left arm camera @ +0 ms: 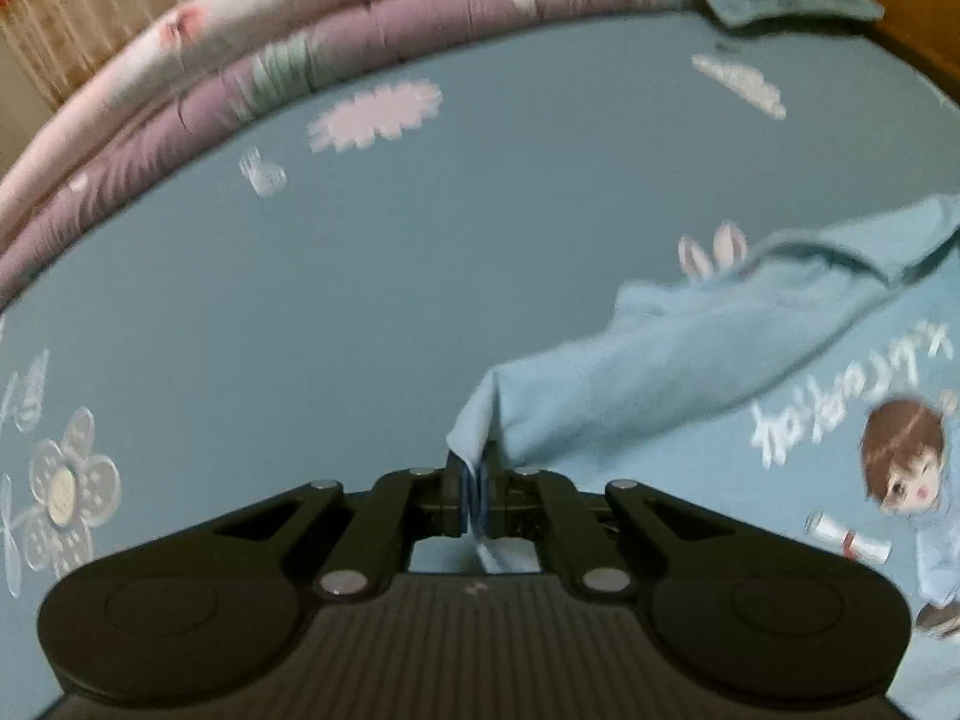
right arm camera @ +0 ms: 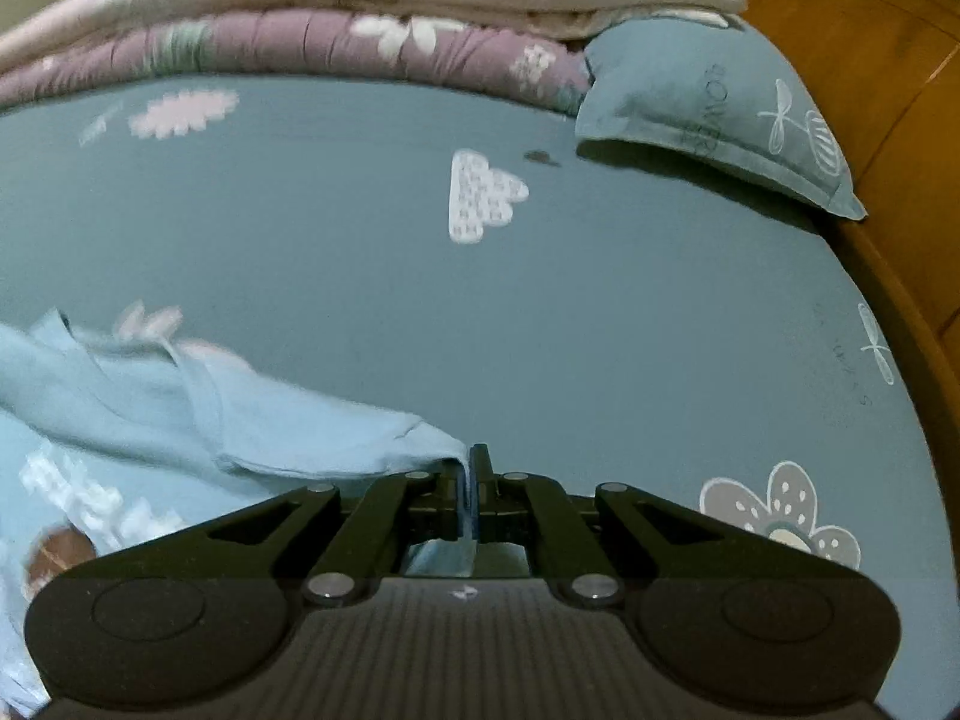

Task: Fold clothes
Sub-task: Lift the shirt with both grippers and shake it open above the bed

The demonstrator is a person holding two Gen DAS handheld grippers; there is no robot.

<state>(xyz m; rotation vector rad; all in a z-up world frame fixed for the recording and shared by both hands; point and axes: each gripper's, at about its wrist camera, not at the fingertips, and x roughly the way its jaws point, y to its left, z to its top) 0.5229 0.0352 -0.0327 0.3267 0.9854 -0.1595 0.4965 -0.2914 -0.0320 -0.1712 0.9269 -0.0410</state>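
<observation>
The left gripper (left arm camera: 474, 474) is pinching a corner of a soft, light blue garment (left arm camera: 690, 348), its black fingers closed tight on the thin fabric. The right gripper (right arm camera: 471, 480) is likewise clamping another edge of the same garment (right arm camera: 240, 414), jaws pressed together on the cloth. The garment is hanging slack and rumpled between them, draping onto a smooth teal bedsheet (right arm camera: 360, 300) printed with white clouds and flowers; a cartoon child figure (left arm camera: 906, 468) is showing on its front. Puffy quilted comforters (right arm camera: 360, 18), pink over mauve, are lying stacked at the far edge, beside a flat teal pillow (right arm camera: 720, 108).
</observation>
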